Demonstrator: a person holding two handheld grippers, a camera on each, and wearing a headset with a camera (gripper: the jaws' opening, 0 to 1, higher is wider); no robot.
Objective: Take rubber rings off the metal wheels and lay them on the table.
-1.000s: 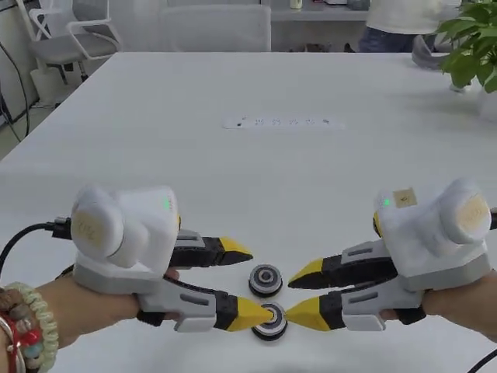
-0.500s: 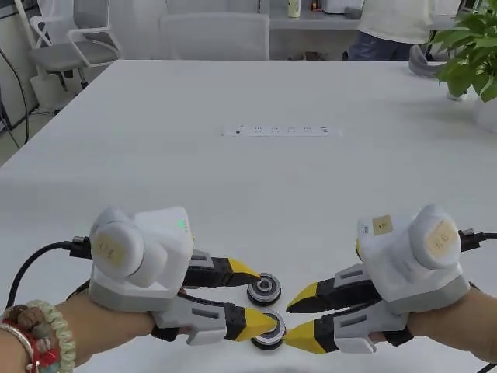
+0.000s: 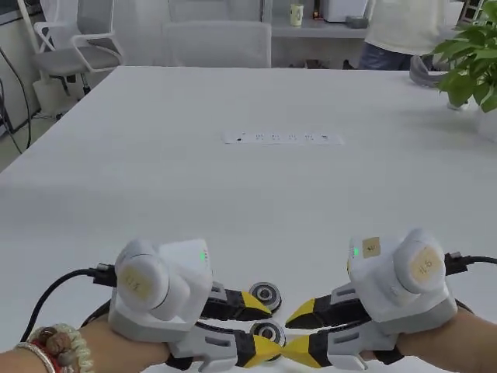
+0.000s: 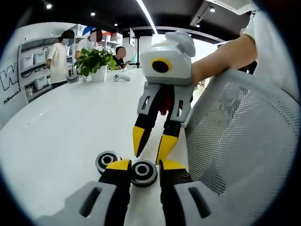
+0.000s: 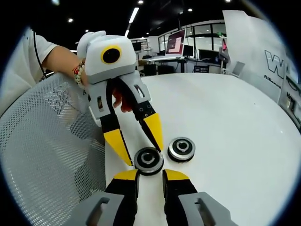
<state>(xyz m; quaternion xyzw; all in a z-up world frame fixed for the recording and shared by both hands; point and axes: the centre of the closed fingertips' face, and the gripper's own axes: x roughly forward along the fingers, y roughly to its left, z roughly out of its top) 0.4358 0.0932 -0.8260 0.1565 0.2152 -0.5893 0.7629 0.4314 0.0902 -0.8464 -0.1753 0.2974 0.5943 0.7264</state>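
The near wheel (image 3: 269,332) is laid flat on the white bench (image 3: 248,194), close to its front edge. It is pinched by the left claw (image 4: 143,165), with one yellow-tipped jaw set against each side of it. A dark rubber ring (image 5: 148,149) is seen around this wheel's metal body.

The right claw (image 5: 150,175) is held opposite, pointed towards the left one. Its jaws are parted a little, and their tips are placed just at the near wheel's edge without enclosing it. Whether they touch it cannot be told.

The second wheel (image 3: 265,293) is set flat on the bench just beyond the first, close beside it but apart, and outside both claws. A dark ring is carried on it as well.

At the far right corner of the bench a white pot (image 4: 99,74) is stood, and a leafy green plant (image 3: 466,47) is held in it. A pale strip (image 3: 283,138) is laid flat at the middle of the bench, well apart from the wheels.
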